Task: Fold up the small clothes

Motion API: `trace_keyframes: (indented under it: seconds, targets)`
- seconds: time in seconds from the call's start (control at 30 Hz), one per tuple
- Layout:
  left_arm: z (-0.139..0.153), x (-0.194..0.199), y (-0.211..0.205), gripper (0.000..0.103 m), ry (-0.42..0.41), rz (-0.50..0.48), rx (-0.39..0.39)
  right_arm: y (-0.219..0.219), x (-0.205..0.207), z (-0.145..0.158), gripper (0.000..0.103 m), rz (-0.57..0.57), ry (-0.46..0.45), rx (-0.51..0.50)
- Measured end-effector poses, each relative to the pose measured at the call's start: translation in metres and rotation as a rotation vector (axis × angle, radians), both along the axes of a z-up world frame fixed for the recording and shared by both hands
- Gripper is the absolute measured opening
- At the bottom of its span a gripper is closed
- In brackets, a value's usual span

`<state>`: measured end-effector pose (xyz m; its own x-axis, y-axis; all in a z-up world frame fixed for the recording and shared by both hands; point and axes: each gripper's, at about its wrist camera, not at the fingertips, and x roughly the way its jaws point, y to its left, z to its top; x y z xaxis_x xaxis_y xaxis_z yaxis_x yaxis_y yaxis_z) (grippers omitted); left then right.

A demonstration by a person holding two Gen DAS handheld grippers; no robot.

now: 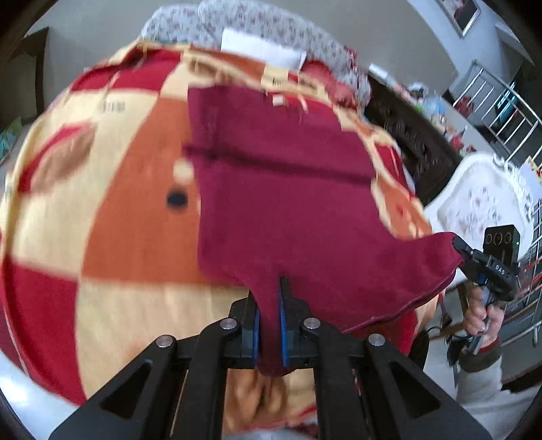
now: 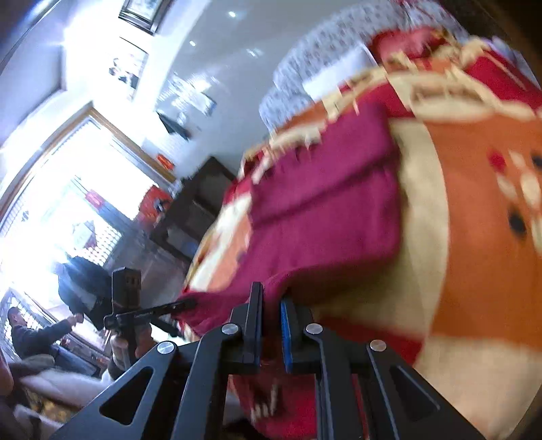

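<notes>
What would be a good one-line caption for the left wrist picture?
Both grippers, left and right, pinch the near edge of a maroon garment lying on a patterned blanket.

One maroon garment [image 1: 288, 210], one patterned blanket [image 1: 128, 237] under it, two grippers: left gripper [image 1: 269, 304], right gripper [image 2: 271, 311]. One framed picture [image 2: 142, 13] on the wall.

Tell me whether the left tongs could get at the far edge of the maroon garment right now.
Probably not as things stand. The left tongs are shut on a near corner of the maroon garment, and the right tongs hold the other corner. Nothing lies on the cloth between them and the far edge, but the left would have to let go first.
</notes>
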<state>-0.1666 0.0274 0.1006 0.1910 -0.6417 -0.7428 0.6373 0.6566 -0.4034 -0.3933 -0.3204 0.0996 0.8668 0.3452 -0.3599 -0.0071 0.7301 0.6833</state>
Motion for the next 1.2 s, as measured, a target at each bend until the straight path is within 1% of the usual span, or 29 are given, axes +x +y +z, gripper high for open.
trace_keyframes:
  seconds: [0.1, 0.17, 0.23, 0.3, 0.4, 0.47, 0.53, 0.6, 0.67, 0.7, 0.73, 0.77, 0.8, 0.83, 0.87, 0.9, 0.93, 0.97, 1.0, 1.03, 1.07, 1.13, 1.2]
  targets:
    - [0.028, 0.029, -0.024, 0.008, -0.087, 0.011, -0.019, -0.017, 0.036, 0.019, 0.010, -0.023, -0.042, -0.027]
    - [0.042, 0.054, -0.042, 0.008, -0.122, 0.016, -0.037, -0.032, 0.062, 0.030, 0.010, -0.044, -0.053, -0.045]
    - [0.052, 0.087, -0.063, 0.008, -0.137, 0.030, -0.045, -0.052, 0.092, 0.038, 0.010, -0.079, -0.047, -0.053]
    - [0.054, 0.120, -0.084, 0.008, -0.138, 0.057, -0.044, -0.071, 0.123, 0.039, 0.010, -0.109, -0.035, -0.048]
    - [0.045, 0.176, -0.123, 0.008, -0.149, 0.108, 0.001, -0.096, 0.166, 0.034, 0.010, -0.148, -0.004, -0.055]
    - [0.028, 0.207, -0.141, 0.008, -0.114, 0.134, 0.029, -0.113, 0.194, 0.025, 0.010, -0.186, 0.044, -0.058]
    - [0.010, 0.233, -0.155, 0.008, -0.072, 0.157, 0.057, -0.133, 0.225, 0.005, 0.012, -0.213, 0.090, -0.015]
    - [-0.004, 0.252, -0.165, 0.009, -0.051, 0.170, 0.079, -0.153, 0.247, -0.011, 0.013, -0.252, 0.141, -0.003]
    - [-0.007, 0.257, -0.166, 0.012, -0.035, 0.169, 0.080, -0.163, 0.258, -0.017, 0.028, -0.247, 0.169, 0.005]
    - [-0.006, 0.259, -0.165, 0.012, -0.018, 0.166, 0.071, -0.166, 0.256, -0.016, 0.030, -0.251, 0.172, 0.012]
    - [-0.003, 0.260, -0.163, 0.013, 0.000, 0.162, 0.052, -0.167, 0.251, -0.012, 0.034, -0.252, 0.152, 0.025]
    - [0.002, 0.260, -0.160, 0.017, 0.000, 0.160, 0.029, -0.167, 0.245, -0.009, 0.047, -0.260, 0.133, 0.029]
    - [0.006, 0.258, -0.158, 0.022, -0.012, 0.161, 0.022, -0.169, 0.233, -0.003, 0.057, -0.295, 0.107, 0.028]
    - [0.011, 0.256, -0.157, 0.024, -0.030, 0.162, 0.020, -0.172, 0.223, 0.001, 0.069, -0.324, 0.090, 0.030]
    - [0.015, 0.254, -0.154, 0.038, -0.055, 0.181, 0.024, -0.172, 0.219, 0.005, 0.069, -0.330, 0.080, 0.029]
    - [0.020, 0.251, -0.151, 0.060, -0.104, 0.223, 0.037, -0.171, 0.213, 0.011, 0.069, -0.320, 0.067, 0.018]
    - [0.026, 0.249, -0.149, 0.066, -0.156, 0.254, 0.044, -0.166, 0.209, 0.016, 0.067, -0.308, 0.058, -0.011]
    - [0.036, 0.243, -0.144, 0.070, -0.230, 0.280, 0.035, -0.158, 0.208, 0.022, 0.059, -0.298, 0.050, -0.053]
    - [0.042, 0.239, -0.142, 0.073, -0.267, 0.285, 0.028, -0.150, 0.210, 0.027, 0.052, -0.286, 0.046, -0.095]
    - [0.048, 0.235, -0.140, 0.075, -0.300, 0.289, 0.028, -0.141, 0.213, 0.029, 0.040, -0.269, 0.047, -0.130]
    - [0.051, 0.232, -0.141, 0.076, -0.313, 0.283, 0.034, -0.131, 0.219, 0.031, 0.033, -0.242, 0.048, -0.166]
    - [0.052, 0.226, -0.150, 0.076, -0.326, 0.226, 0.058, -0.114, 0.236, 0.029, 0.032, -0.201, 0.081, -0.234]
    - [0.044, 0.221, -0.165, 0.077, -0.361, 0.188, 0.104, -0.100, 0.261, 0.022, 0.032, -0.195, 0.129, -0.327]
